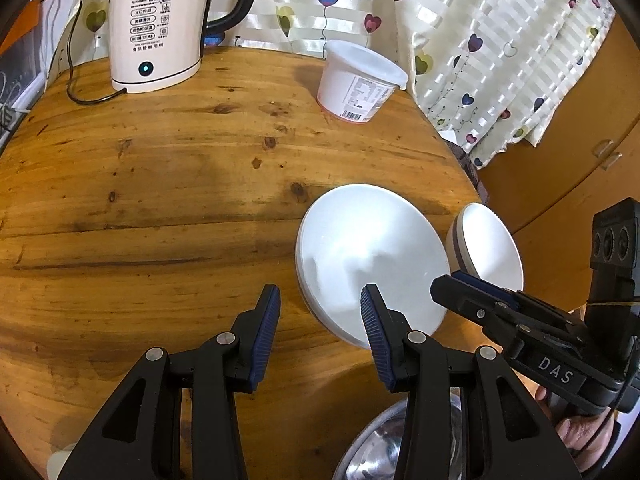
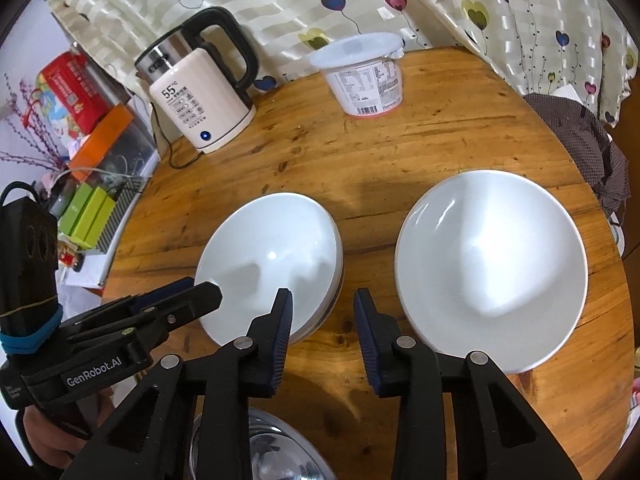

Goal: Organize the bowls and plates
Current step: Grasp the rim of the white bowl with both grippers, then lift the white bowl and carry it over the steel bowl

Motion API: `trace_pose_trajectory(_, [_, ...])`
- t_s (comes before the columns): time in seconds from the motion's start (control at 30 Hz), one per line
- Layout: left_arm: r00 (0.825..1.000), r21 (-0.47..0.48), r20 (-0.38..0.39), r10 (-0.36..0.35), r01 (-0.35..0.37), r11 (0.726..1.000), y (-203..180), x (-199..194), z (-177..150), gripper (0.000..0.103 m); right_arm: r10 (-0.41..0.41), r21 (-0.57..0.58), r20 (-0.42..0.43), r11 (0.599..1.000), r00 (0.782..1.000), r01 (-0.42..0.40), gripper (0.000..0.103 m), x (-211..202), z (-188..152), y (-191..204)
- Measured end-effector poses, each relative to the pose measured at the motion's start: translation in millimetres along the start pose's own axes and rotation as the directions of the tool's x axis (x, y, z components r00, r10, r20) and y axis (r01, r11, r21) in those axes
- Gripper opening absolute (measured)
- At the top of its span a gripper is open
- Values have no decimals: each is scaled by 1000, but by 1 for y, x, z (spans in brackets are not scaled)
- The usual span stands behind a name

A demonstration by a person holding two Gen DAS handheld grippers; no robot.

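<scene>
**Two white dishes ahead of open jaws**

The left hand-held gripper (image 1: 320, 300) hangs with fingers apart at the near rim of the stacked white plates (image 1: 372, 256), nearer to them than the right hand-held gripper (image 2: 323, 304), also apart, between the plates and the white bowl (image 2: 492, 264). All are round, glossy ceramic on a knotty wooden worktop (image 1: 160, 184); a steel bowl (image 2: 260, 452) sits below.

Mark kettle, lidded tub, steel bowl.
kettle (image 2: 202, 110), right wrist view, front panel.
lidded tub (image 1: 356, 88), left wrist view, side wall.
steel bowl (image 2: 276, 456), right wrist view, inside surface.
</scene>
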State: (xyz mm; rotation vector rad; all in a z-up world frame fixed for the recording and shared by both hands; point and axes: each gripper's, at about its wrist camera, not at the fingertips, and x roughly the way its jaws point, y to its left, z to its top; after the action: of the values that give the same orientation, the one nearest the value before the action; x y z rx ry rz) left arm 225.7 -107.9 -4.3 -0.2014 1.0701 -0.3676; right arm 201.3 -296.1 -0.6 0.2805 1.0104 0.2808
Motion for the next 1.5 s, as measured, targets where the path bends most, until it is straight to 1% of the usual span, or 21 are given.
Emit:
trace_pose_trajectory(0.1, [1000, -2, -5, 1, -1, 1000, 1, 3, 0, 43, 0, 2, -5, 1000, 1000, 0, 30, 3, 1, 0])
trace_pose_trajectory(0.3, [1000, -6, -15, 4, -4, 1000, 4, 12, 0, 43, 4, 4, -16, 1000, 1000, -4, 24, 10, 1, -1])
trace_pose_trajectory(0.53, [1000, -1, -20, -9, 9, 1000, 2, 17, 1, 33, 2, -2, -15, 1000, 1000, -2, 21, 13, 3, 1])
trace_pose_trajectory(0.6, [1000, 0, -21, -12, 12, 1000, 1, 18, 1, 33, 0, -3, -15, 1000, 1000, -1, 21, 13, 4, 1])
trace_pose_trajectory(0.63, [1000, 2, -20, -13, 14, 1000, 1, 18, 1, 31, 0, -1, -14, 1000, 1000, 0, 21, 13, 4, 1])
trace_pose_trajectory(0.83, [1000, 0, -13, -12, 12, 1000, 1, 18, 2, 29, -4, -2, -12, 1000, 1000, 4, 20, 13, 4, 1])
trace_pose_trajectory(0.97, [1000, 1, -11, -7, 7, 1000, 1, 17, 1, 26, -9, 1, -9, 1000, 1000, 9, 17, 12, 5, 0])
trace_pose_trajectory(1.5, [1000, 2, -5, -6, 6, 1000, -1, 5, -1, 25, -7, -10, 5, 1000, 1000, 7, 17, 0, 5, 7])
